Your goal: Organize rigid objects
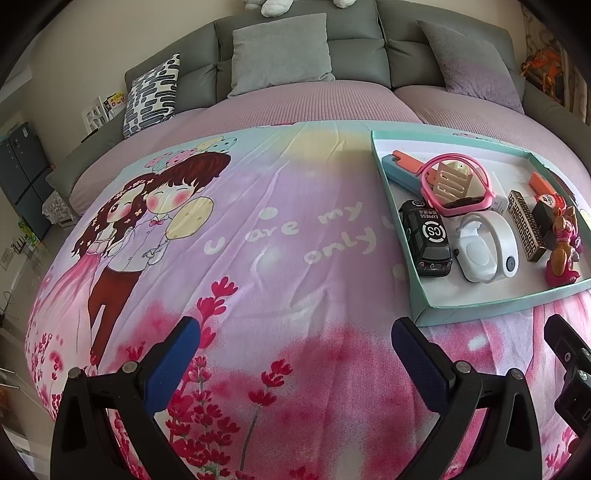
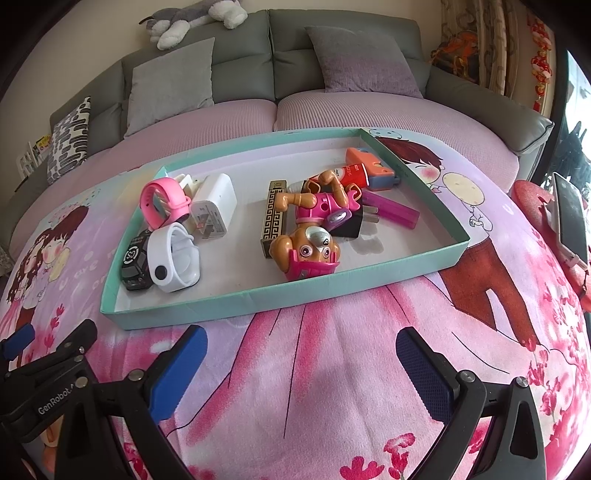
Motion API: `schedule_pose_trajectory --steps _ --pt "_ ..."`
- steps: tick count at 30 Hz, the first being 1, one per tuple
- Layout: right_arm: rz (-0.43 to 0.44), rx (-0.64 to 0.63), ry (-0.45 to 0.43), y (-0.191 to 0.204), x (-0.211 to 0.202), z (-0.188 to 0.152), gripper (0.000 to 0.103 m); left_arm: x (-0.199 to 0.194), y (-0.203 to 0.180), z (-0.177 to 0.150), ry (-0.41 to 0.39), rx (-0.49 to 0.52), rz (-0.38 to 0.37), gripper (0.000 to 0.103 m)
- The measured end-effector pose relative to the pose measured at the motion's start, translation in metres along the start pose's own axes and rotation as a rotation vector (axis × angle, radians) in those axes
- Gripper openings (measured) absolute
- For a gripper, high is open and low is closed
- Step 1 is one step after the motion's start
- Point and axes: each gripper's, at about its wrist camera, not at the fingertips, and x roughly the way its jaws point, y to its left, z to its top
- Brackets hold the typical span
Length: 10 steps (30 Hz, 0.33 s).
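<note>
A shallow teal tray [image 2: 258, 297] [image 1: 436, 314] rests on the printed blanket and holds several rigid items. Inside lie a pink wristband [image 2: 164, 201] [image 1: 458, 184], a white wristband [image 2: 177, 258] [image 1: 487, 243], a black toy car [image 2: 133, 262] [image 1: 426, 240], a white charger [image 2: 214, 206], a gold patterned box [image 2: 273, 218] [image 1: 524, 225], a toy dog [image 2: 310, 236] [image 1: 563, 251] and a magenta lighter [image 2: 395, 210]. My right gripper [image 2: 301, 354] is open, empty, just in front of the tray. My left gripper [image 1: 295, 347] is open over bare blanket, left of the tray.
A grey sofa [image 2: 280, 51] with cushions lines the back, a plush toy [image 2: 192, 22] on top. A phone on a stand [image 2: 570, 218] sits at the right by a red object. The left gripper's body [image 2: 48, 373] shows at the right wrist view's lower left.
</note>
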Motion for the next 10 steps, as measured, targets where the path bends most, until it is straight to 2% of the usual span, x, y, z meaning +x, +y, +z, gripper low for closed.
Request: schedule_pose_trajectory --steps 10 --pt "0.002 -0.001 0.005 -0.0001 0.0013 -0.0004 0.103 -0.0033 -0.0016 -0.0015 -0.008 0.008 0.002 0.103"
